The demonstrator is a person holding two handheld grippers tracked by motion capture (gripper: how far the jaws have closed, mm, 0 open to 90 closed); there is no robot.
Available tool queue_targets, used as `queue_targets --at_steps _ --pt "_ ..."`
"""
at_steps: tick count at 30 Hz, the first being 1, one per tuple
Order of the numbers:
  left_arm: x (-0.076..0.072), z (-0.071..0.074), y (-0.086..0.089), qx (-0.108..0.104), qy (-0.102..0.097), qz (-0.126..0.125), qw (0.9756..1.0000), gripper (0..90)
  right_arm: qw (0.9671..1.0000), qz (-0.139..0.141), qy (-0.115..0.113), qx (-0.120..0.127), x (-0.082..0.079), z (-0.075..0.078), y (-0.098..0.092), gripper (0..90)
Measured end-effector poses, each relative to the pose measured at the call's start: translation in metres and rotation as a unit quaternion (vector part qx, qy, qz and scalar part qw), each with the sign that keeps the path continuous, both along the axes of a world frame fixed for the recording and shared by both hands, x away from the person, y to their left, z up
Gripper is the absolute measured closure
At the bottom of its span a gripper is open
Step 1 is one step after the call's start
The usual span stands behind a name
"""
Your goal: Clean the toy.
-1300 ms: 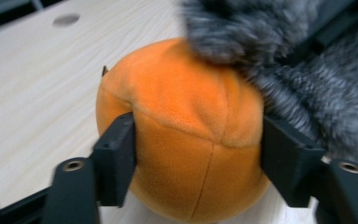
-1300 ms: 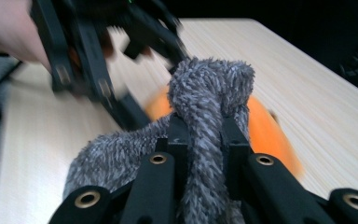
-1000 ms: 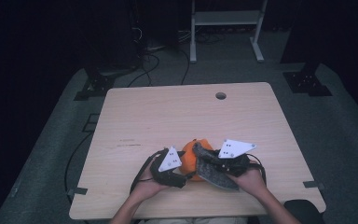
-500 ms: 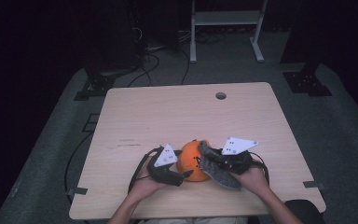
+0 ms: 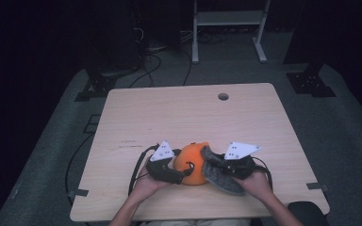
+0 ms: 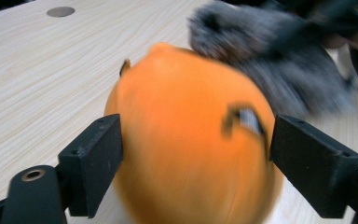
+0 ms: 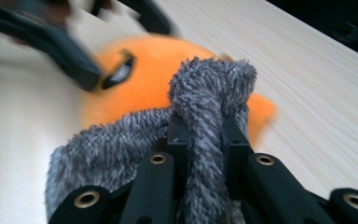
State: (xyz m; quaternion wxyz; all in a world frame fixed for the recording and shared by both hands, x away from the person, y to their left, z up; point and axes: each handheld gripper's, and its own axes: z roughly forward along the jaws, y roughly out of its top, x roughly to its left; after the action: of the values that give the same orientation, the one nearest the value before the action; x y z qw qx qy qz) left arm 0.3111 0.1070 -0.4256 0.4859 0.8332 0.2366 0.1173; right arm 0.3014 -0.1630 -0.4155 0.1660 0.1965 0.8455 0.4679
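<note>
A round orange plush toy (image 5: 193,162) (image 6: 191,140) (image 7: 144,84) sits near the table's front edge, with a grey furry part (image 5: 219,176) (image 6: 270,60) (image 7: 205,93) at its right side. My left gripper (image 5: 185,170) (image 6: 196,128) straddles the orange body. Its jaws have just been opening, and both pads still touch the toy's sides. My right gripper (image 5: 210,163) (image 7: 204,123) is shut on a fold of the grey fur, which bulges up between its jaws. The two gripper views are blurred.
The light wooden table (image 5: 179,113) has a round cable hole (image 5: 223,96) (image 6: 60,11) at the far right. A white metal stand (image 5: 226,28) and cables are on the dark floor beyond it. A person's hands hold both grippers at the front edge.
More of the orange toy shows between the grippers now. The left gripper has shifted slightly left and its jaws stand wider. The right gripper kept its hold on the grey fur.
</note>
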Motion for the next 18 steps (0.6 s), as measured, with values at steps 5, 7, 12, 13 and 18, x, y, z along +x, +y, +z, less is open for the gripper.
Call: queue_targets --at_steps 5,7,12,13,18 --pt "-0.003 -0.004 0.005 0.02 -0.014 -0.003 0.9997 31.2 0.9998 0.018 -0.007 0.001 -0.005 0.002 0.01 77.6" --pt "-0.004 -0.006 0.008 0.021 -0.016 -0.002 0.9997 33.1 0.9999 0.007 0.008 0.012 0.002 0.0 0.003 77.6" --pt "-0.005 -0.007 0.007 0.023 -0.021 -0.005 0.9995 33.4 0.9996 -0.023 0.019 -0.004 0.008 -0.005 -0.009 77.5" --pt "-0.005 -0.007 0.007 0.023 -0.021 -0.005 0.9995 33.4 0.9996 -0.023 0.019 -0.004 0.008 -0.005 -0.009 77.5" --pt "-0.006 -0.007 0.008 0.029 -0.024 -0.006 0.9993 33.4 0.9998 0.017 0.001 0.012 -0.003 0.002 0.011 77.4"
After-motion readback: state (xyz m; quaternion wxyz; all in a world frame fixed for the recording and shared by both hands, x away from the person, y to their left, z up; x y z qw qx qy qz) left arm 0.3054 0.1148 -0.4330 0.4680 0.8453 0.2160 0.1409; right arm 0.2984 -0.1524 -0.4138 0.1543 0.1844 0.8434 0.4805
